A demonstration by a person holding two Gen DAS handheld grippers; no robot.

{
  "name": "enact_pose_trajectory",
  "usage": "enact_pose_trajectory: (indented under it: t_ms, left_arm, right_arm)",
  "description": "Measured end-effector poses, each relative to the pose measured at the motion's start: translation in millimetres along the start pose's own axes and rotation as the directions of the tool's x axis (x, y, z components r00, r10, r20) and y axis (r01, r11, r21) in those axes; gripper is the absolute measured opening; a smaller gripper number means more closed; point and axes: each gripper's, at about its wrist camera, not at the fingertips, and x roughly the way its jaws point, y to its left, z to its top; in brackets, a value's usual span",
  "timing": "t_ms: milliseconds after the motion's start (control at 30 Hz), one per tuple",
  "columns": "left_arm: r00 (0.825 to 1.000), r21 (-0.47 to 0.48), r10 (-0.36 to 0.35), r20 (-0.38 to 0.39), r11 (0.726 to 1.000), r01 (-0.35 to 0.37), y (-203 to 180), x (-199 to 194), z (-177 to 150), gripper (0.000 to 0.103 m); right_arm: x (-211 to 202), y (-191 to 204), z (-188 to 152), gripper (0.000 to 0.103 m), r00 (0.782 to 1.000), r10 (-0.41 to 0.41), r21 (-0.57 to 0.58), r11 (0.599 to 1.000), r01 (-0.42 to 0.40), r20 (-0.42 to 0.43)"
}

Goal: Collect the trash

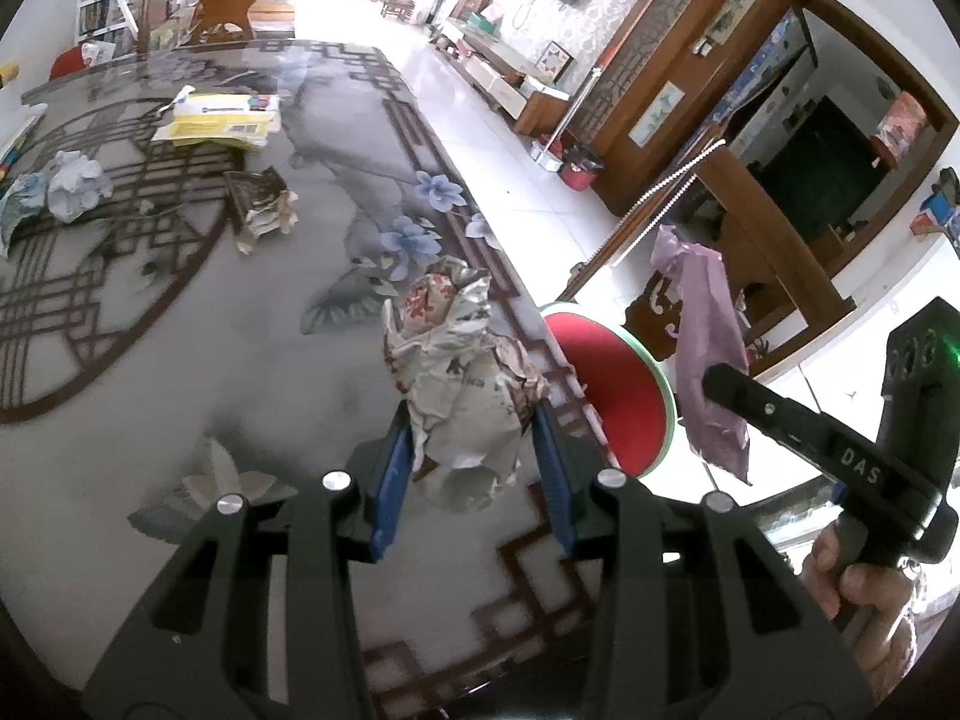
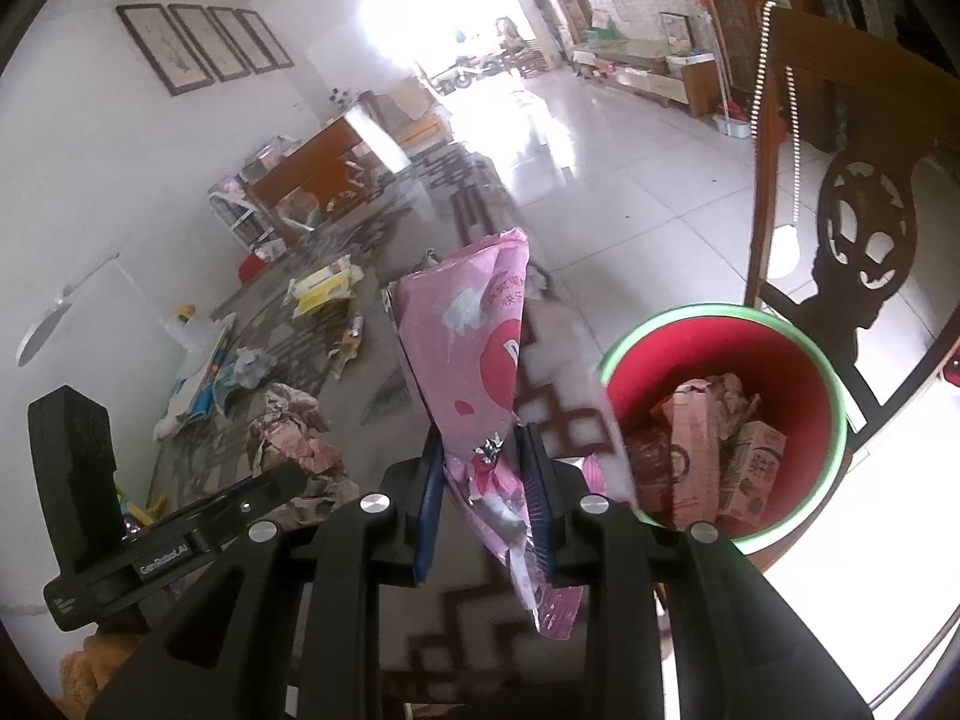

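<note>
Right gripper (image 2: 480, 480) is clamping the pink wrapper (image 2: 474, 354), jaws nearly closed; red bin (image 2: 822, 372) is sitting lower right, nearer this hand. Left gripper (image 1: 474, 456) is pinching crumpled paper (image 1: 462, 372), jaws partly closed.

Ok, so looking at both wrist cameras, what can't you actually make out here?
- Red bin with green rim: in the left wrist view the table edge hides its inside.
- Crumpled printed paper wad: left gripper covers its sides.
- Pink plastic snack wrapper: its print is too blurred to read in the right wrist view; right gripper hides its middle.
- Trash in the bin: lower layers buried.
</note>
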Motion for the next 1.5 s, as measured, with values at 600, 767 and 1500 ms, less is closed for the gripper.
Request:
enact_pose_trajectory:
  t_ms: [600,767,1500]
  left_arm:
    - [0.998,0.101,-0.051,-0.043,0.993,0.055,-48.4,36.6,15.3,0.037]
    - [0.997,0.129,-0.059,-0.057,0.989,0.066,-60.0,46.1,17.3,0.037]
    - [0.968,0.179,-0.198,-0.151,0.958,0.224,-112.0,102.8,33.8,0.037]
  right_arm:
    - [-9.7,-61.4,-6.4,0.025,0.997,-0.083,0.11,0.991,0.082,0.005]
    - [-13.8,-74.2,-7.5,0.025,0.994,-0.106,0.136,0.985,0.104,0.013]
    - [-1.7,-124.3,-8.0,0.025,0.985,-0.17,0.241,0.956,0.165,-0.002]
